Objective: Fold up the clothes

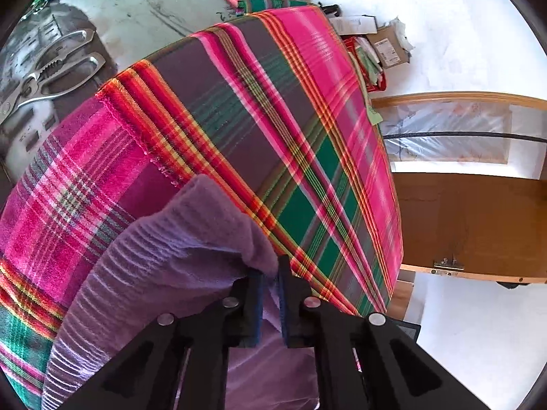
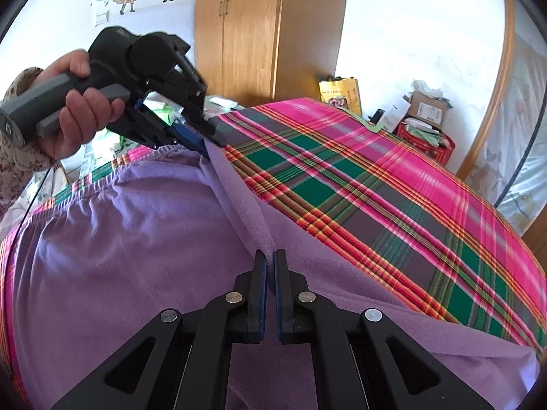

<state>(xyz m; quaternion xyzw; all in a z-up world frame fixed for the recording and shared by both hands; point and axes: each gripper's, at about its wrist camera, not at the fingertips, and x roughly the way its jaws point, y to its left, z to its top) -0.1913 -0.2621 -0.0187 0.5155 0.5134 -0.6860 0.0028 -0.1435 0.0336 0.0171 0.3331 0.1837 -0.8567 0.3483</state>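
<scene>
Lilac fleece garment (image 2: 136,239) (one edge lifted) lies spread on plaid.

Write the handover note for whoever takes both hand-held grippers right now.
Left hand-held gripper: shut on the purple garment near its elastic waistband.
Right hand-held gripper: shut on the same raised fold of the garment, nearer you.
The garment lies spread on the plaid cloth.
Done: both grips taken along one edge.
Left: probably lift and carry that edge over to fold.
</scene>
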